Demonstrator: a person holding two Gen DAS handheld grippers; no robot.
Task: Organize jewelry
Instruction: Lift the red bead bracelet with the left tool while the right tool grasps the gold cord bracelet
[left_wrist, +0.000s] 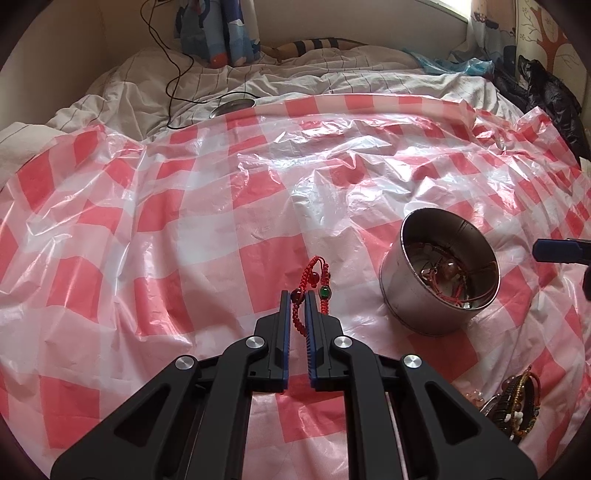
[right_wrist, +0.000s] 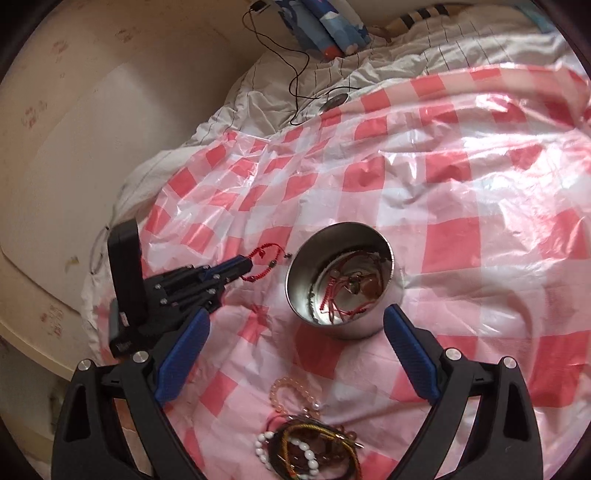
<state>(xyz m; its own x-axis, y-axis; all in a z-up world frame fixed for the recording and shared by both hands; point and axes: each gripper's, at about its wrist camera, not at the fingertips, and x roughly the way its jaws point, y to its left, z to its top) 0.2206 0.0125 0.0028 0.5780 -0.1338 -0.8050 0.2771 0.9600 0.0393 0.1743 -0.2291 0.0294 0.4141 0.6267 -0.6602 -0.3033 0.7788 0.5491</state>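
Note:
My left gripper (left_wrist: 298, 301) is shut on a red cord bracelet (left_wrist: 312, 277) with dark red and green beads, held above the checked sheet. From the right wrist view the same left gripper (right_wrist: 246, 266) holds that red cord bracelet (right_wrist: 264, 264) just left of the steel tin (right_wrist: 391, 295). The steel tin (left_wrist: 406, 302) holds several red cords and beads. My right gripper (right_wrist: 295, 321) stands open, its blue fingers (right_wrist: 410, 350) on either side of the tin's near wall, not touching it. A pile of bead bracelets (right_wrist: 306, 439) lies below it.
A red-and-white checked plastic sheet (left_wrist: 221, 206) covers the bed. Rumpled white bedding (left_wrist: 155, 88), a black cable (left_wrist: 173, 70) and a round metal lid (left_wrist: 232, 107) lie at the far edge. The bracelet pile (left_wrist: 517, 402) sits at the lower right. A cream wall (right_wrist: 74, 147) stands left.

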